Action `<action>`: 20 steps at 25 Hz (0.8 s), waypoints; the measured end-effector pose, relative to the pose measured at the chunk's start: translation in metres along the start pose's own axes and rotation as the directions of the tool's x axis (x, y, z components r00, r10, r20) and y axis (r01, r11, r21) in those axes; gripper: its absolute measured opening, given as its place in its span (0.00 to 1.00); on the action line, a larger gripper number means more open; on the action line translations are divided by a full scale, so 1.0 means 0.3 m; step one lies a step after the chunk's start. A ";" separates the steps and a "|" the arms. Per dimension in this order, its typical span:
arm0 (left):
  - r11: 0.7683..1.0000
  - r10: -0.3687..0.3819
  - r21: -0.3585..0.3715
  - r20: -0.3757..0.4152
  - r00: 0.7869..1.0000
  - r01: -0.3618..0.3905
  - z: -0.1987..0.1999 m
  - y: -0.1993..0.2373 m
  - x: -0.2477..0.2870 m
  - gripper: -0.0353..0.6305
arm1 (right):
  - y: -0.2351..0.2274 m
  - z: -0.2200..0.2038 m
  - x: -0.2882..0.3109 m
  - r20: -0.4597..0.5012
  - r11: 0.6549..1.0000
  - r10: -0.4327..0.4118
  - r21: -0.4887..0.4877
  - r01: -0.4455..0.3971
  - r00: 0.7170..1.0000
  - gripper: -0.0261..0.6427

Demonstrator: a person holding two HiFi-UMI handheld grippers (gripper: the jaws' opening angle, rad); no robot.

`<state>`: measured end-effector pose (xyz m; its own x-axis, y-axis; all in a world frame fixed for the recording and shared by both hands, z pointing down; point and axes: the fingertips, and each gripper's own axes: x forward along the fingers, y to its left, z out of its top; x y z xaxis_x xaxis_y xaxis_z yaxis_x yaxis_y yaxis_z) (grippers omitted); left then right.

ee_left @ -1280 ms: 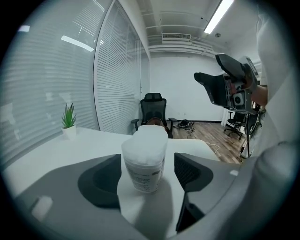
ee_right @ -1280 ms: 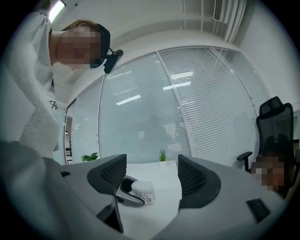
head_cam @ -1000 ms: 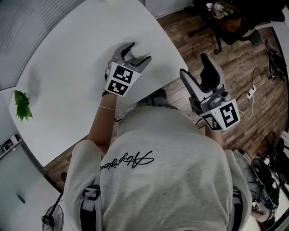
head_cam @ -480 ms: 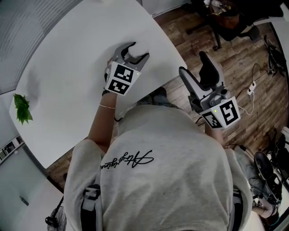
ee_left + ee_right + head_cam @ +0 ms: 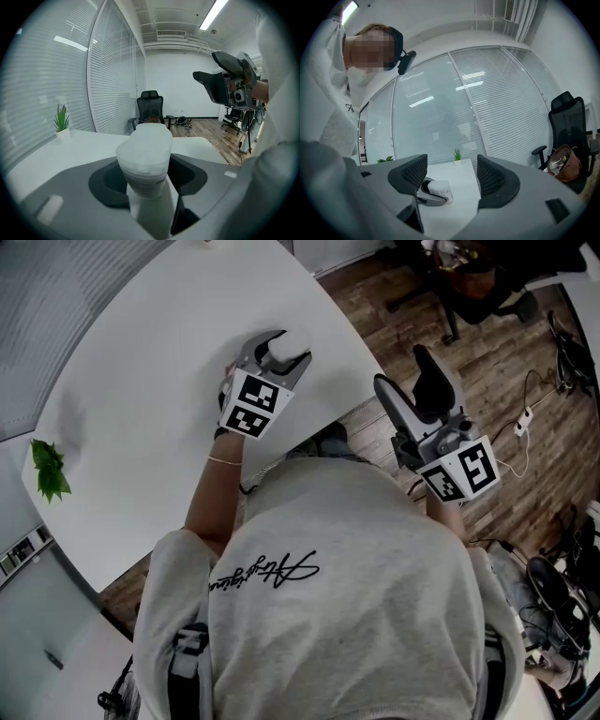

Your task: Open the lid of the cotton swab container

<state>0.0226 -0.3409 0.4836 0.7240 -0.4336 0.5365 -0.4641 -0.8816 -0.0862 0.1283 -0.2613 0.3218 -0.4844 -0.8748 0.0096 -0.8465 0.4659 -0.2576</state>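
One swab container (image 5: 144, 152), left gripper (image 5: 287, 349) jaws closing on it, right gripper (image 5: 401, 367) parted

- The left gripper (image 5: 284, 351), angled downward on an outstretched arm, had just been closing its jaws around the cotton swab container (image 5: 143, 154), the pads apparently touching it.
- The right gripper (image 5: 407, 381) hovered level, jaws apart and empty.
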 end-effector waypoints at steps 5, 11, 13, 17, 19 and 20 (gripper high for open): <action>1.000 -0.020 0.015 -0.005 1.000 0.020 0.001 -0.004 0.002 0.40 | 0.004 0.022 0.011 0.009 1.000 0.013 -0.015 -0.013 1.000 0.51; 0.999 -0.024 0.045 0.004 1.000 0.023 0.038 -0.010 -0.020 0.40 | 0.013 0.046 0.007 0.028 0.999 0.029 -0.036 -0.028 0.999 0.50; 0.998 -0.029 0.060 0.019 0.999 0.028 0.066 -0.014 -0.035 0.40 | 0.016 0.051 0.006 0.030 0.998 0.037 -0.043 -0.035 0.999 0.50; 0.995 -0.046 0.093 0.045 0.998 0.042 0.122 -0.022 -0.072 0.40 | 0.033 0.058 0.010 0.021 0.994 0.059 -0.093 -0.057 0.998 0.50; 0.993 -0.069 0.097 0.058 0.996 0.063 0.150 -0.033 -0.094 0.40 | 0.044 0.062 0.012 0.021 0.991 0.078 -0.108 -0.075 0.997 0.49; 0.992 -0.084 0.098 0.063 0.994 0.078 0.164 -0.041 -0.106 0.40 | 0.049 0.064 0.013 0.022 0.990 0.089 -0.112 -0.086 0.996 0.49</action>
<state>0.0304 -0.3254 0.4262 0.7911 -0.3685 0.4882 -0.3539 -0.9267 -0.1261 0.1181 -0.2605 0.2994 -0.5531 -0.8324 -0.0350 -0.8209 0.5516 -0.1479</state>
